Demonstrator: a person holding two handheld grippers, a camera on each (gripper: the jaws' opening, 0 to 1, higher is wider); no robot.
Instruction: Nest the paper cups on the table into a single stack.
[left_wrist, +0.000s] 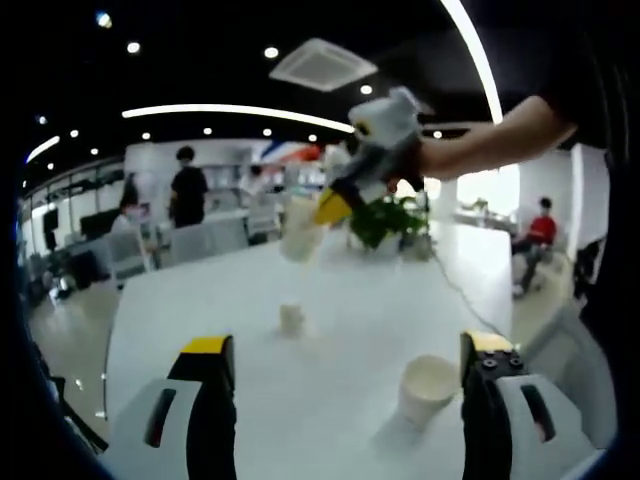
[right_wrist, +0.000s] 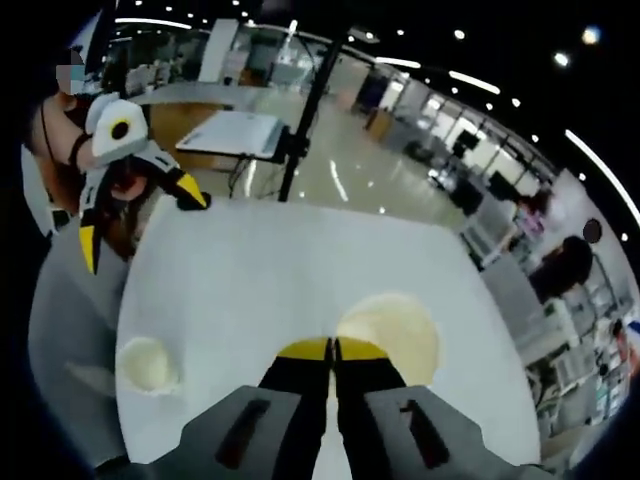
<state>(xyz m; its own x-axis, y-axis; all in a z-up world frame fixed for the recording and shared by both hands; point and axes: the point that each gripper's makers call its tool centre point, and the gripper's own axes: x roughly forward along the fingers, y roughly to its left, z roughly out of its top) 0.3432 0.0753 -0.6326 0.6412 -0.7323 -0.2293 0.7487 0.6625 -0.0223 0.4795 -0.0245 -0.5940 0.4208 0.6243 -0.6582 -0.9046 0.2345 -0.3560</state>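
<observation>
Table (left_wrist: 350, 330) white. Paper cups cream-white: one near right jaw (left_wrist: 426, 388), small one mid-table (left_wrist: 291, 319), one held aloft (left_wrist: 300, 230). Left gripper (left_wrist: 340, 350) jaws black, tips yellow, housings grey-white. Right gripper (right_wrist: 332, 349) same colours. Plant (left_wrist: 388, 220) green

In the left gripper view, the held paper cup (left_wrist: 301, 228) at upper centre is smearing with motion, so its rim and the other gripper's (left_wrist: 335, 205) grip on it are blurring together. The small cup (left_wrist: 291, 318) at mid-frame is too soft to tell whether it is one cup or several nested. The nearer cup (left_wrist: 427, 388) at lower right is standing just beside the own right finger (left_wrist: 487, 372), and whether they are touching is not readable. In the right gripper view, the own fingers (right_wrist: 305, 352) are covering the near edge of the cup (right_wrist: 392, 332) at lower centre; whether a wall is being pinched between them cannot be told. The counter's (right_wrist: 300, 270) near edge is running out of the frame bottom.
</observation>
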